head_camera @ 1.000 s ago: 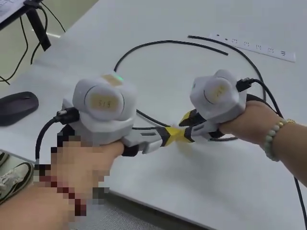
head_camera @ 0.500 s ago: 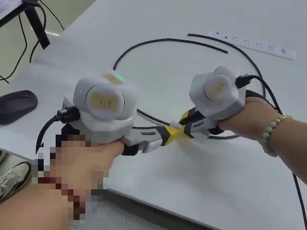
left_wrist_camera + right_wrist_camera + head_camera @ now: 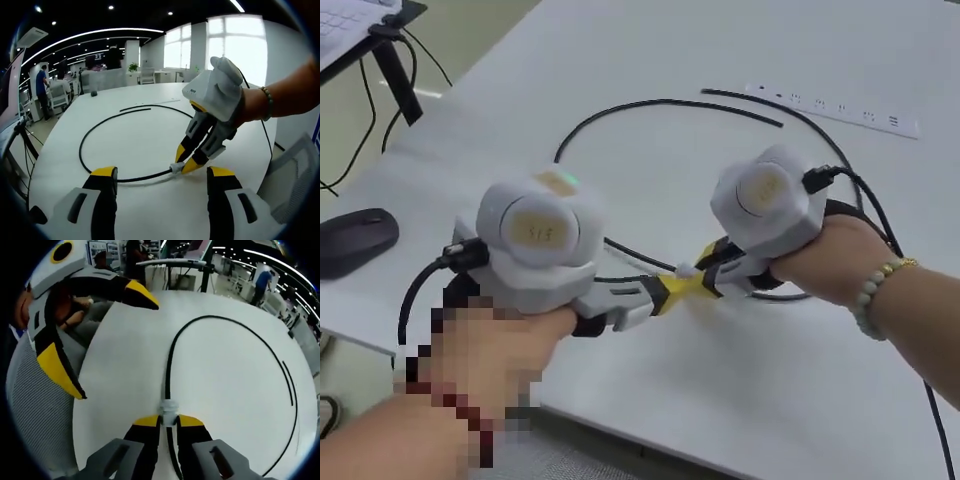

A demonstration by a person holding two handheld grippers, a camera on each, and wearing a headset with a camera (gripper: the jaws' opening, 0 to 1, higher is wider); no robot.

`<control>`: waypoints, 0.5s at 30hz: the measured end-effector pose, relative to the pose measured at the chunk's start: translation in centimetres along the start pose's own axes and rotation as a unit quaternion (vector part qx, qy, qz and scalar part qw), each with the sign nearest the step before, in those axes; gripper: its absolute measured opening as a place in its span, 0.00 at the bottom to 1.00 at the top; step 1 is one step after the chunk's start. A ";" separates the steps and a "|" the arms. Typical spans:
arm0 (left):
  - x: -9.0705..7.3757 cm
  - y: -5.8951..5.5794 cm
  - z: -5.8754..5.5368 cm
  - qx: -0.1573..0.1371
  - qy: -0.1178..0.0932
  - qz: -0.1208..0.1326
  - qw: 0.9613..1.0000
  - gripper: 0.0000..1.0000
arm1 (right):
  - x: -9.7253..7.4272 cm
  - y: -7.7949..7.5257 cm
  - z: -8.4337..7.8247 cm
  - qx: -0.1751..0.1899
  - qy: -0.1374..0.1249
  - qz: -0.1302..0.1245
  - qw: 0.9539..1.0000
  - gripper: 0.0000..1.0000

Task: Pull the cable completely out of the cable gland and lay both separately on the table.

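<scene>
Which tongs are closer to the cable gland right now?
Right. The right tongs hold the cable gland at their tips; the left tongs are open, facing it with a gap between.

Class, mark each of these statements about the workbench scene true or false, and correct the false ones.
1. The left hand-held gripper has its jaws wide apart. True.
2. The cable gland lies by itself, free of the cable. False: the cable runs through it, and it sits at the tips of the right hand-held gripper.
3. The right hand-held gripper is shut on the cable just behind the cable gland. True.
4. The cable lies in a straight line. False: it curves in a wide loop over the table.
</scene>
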State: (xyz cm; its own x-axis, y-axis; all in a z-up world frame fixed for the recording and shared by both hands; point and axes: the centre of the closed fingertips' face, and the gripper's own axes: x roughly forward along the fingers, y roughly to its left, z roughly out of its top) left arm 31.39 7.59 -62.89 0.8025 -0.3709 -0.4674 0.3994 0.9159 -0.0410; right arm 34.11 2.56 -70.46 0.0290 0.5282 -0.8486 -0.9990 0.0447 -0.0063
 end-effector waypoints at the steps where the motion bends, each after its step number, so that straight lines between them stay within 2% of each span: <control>1: 0.0 0.0 0.1 0.001 -0.001 0.000 1.000 0.73 | -0.2 -0.1 0.1 0.001 -0.002 -0.002 1.000 0.07; 2: -0.2 -0.1 0.7 0.006 -0.006 -0.003 1.000 0.72 | -1.3 -0.3 0.3 0.005 -0.012 -0.010 1.000 0.07; 4: -0.4 -0.3 1.4 0.011 -0.015 -0.007 1.000 0.70 | -2.4 -0.2 0.6 0.026 -0.027 -0.010 0.999 0.08; 10: -1.2 -1.4 4.0 0.045 -0.045 -0.029 0.998 0.60 | -5.7 0.3 0.4 0.034 -0.039 -0.022 0.998 0.08; 15: -2.1 -4.0 5.5 0.082 -0.060 -0.083 0.991 0.42 | -8.9 1.0 0.2 0.041 -0.055 -0.042 0.997 0.08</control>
State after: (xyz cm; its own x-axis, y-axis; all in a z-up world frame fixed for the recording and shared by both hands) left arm 30.60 3.86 -56.86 0.7625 -0.5390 -0.3579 0.5892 0.8070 0.0401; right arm 32.85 -1.90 -62.77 0.1215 0.6099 -0.7831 -0.9868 0.1594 -0.0290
